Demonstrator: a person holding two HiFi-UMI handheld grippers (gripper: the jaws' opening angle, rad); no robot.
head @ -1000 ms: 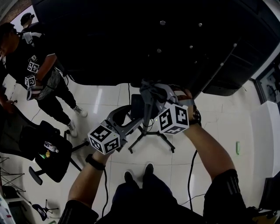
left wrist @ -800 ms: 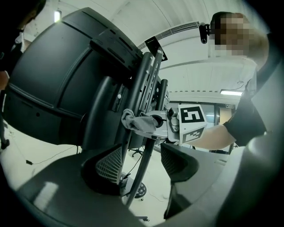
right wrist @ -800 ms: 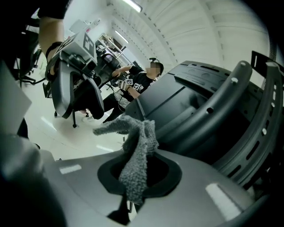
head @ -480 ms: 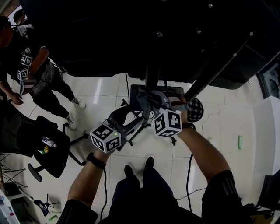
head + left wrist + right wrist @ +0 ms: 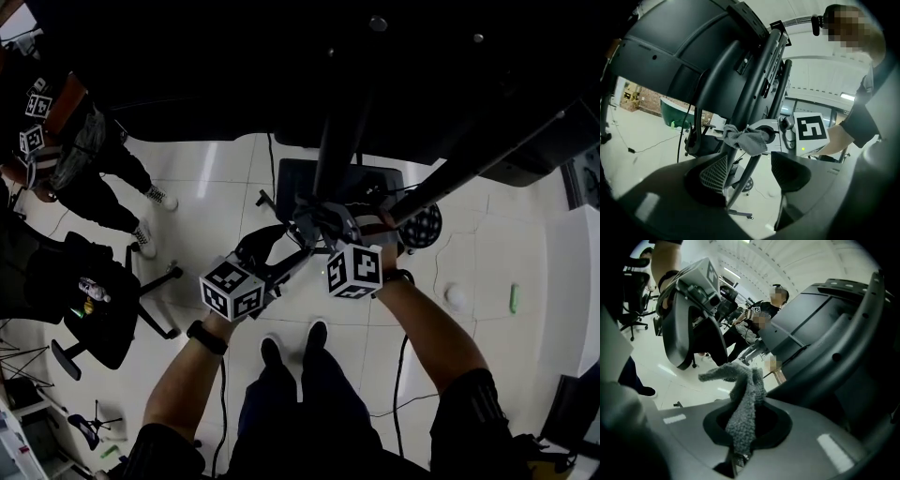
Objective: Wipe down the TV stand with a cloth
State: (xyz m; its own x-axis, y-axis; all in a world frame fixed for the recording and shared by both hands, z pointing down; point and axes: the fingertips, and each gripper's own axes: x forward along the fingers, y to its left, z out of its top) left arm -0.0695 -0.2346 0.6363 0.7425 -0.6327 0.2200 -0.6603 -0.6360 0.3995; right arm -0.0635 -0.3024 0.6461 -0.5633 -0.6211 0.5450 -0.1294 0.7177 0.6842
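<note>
The dark TV stand point(image 5: 281, 75) fills the top of the head view, and its slanted posts point(image 5: 336, 141) reach down toward both grippers; the left gripper point(image 5: 752, 171) holds its jaws apart on nothing, with a thin post showing beyond the gap; the right gripper point(image 5: 738, 455) is clamped on the grey cloth point(image 5: 745, 404), which sticks up from its jaws close beside the stand.

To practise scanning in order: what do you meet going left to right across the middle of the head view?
Black office chair → left hand-held gripper → right hand-held gripper, shut on the cloth → white round object → small green object.
</note>
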